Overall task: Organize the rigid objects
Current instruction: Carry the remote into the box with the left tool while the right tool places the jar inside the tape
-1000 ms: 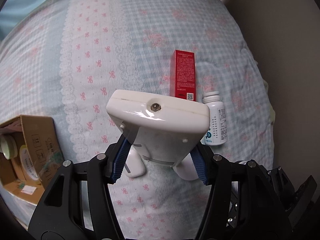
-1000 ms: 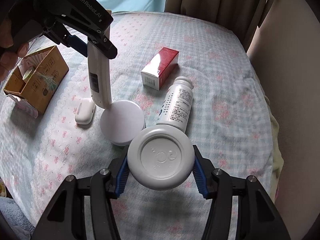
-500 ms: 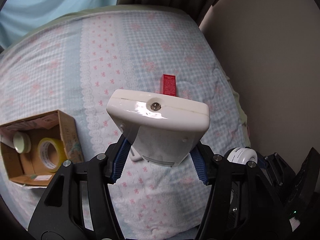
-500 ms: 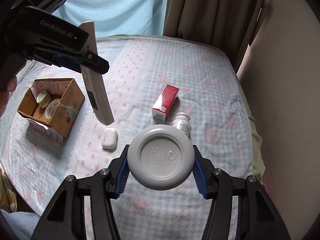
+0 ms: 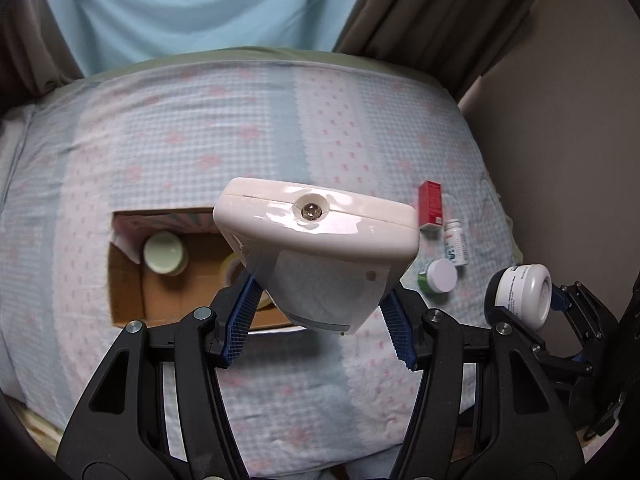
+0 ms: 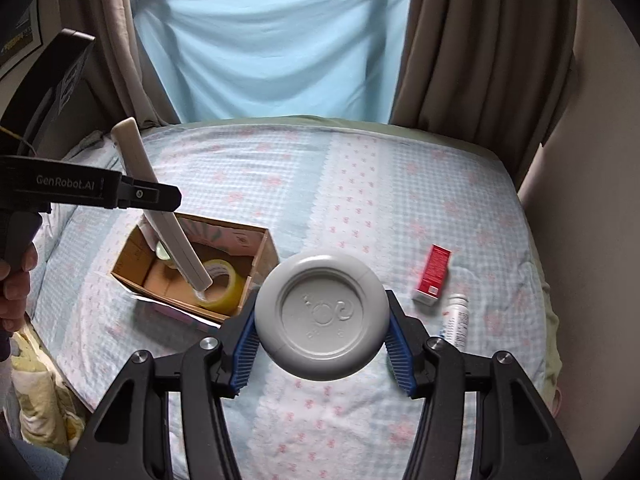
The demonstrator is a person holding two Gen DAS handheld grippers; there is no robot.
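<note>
1. Bed (image 6: 360, 184) with blue-and-pink patterned cover; light blue curtain (image 6: 272, 40) behind.
2. Left claw (image 5: 320, 320) clamped on a white remote control (image 5: 320, 240), tilted, lower end over the open cardboard box (image 6: 264, 248).
3. Box holds a yellow tape roll (image 6: 222, 284) and a pale green tape roll (image 5: 165, 253).
4. Right claw (image 6: 322, 344) grips a white round jar (image 6: 322, 316), held above the bed just right of the box.
5. Red box (image 6: 434, 274) and white bottle (image 6: 456, 320) lie on the bed further right, close together.
</note>
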